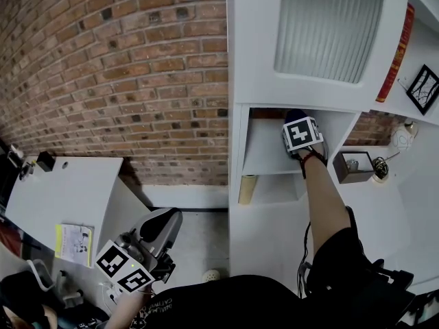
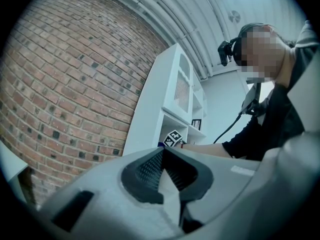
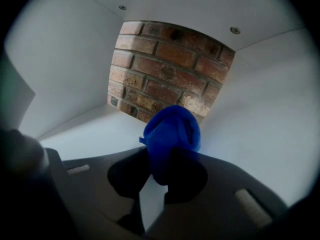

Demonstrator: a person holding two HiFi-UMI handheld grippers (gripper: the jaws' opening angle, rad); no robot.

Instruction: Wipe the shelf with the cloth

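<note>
Inside the upper cubby of the white shelf [image 1: 264, 157], my right tongs [image 3: 167, 159] are clenched on the blue cloth [image 3: 172, 129]. It is bunched into a wad so it pokes out past the tips and can rub the board toward the brick wall [image 3: 165, 69]. It seems to sit just above the board, though contact is hard to judge. My left tongs [image 2: 162, 151] hang low near the surface [image 1: 62, 190], closed and empty, out of the way. No print on the yellow booklet [image 1: 74, 242] or the red spine [image 1: 398, 50] is legible.

Bare shelf board [image 3: 95, 134] lies open left of the right tongs [image 3: 167, 156]; brick back [image 3: 165, 69] blocks ahead.
</note>
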